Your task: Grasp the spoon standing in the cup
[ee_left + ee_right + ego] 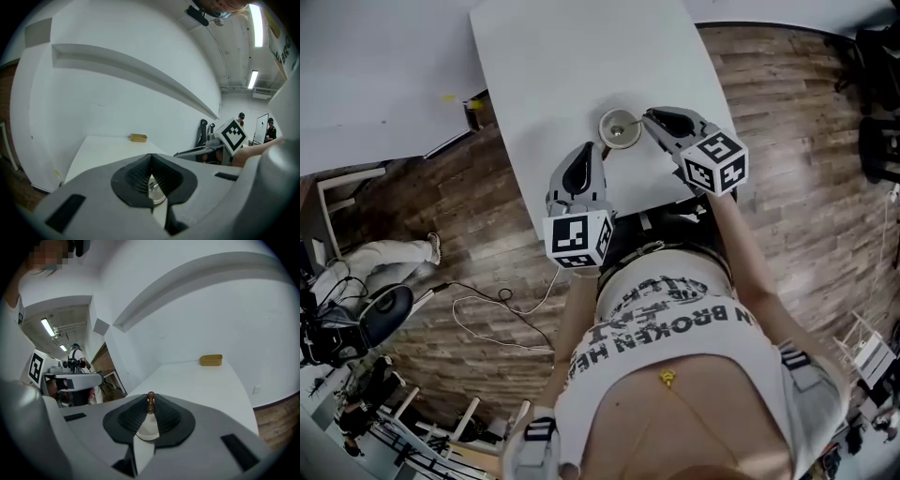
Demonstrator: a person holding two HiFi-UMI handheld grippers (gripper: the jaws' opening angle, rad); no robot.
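Now spoon [150, 405] stands upright — handle-tip up — clamped in right tool [150, 398]

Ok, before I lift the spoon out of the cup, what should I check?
1. Right gripper shut on spoon handle: ok.
2. Grip depth: not ok, only the handle's knobbed end is pinched.
3. Left gripper steadying cup: not ok, jaws together, empty, beside it.
4. Spoon bowl clear of cup: cannot tell.
5. Table round cup free: ok, yellow tray far off.
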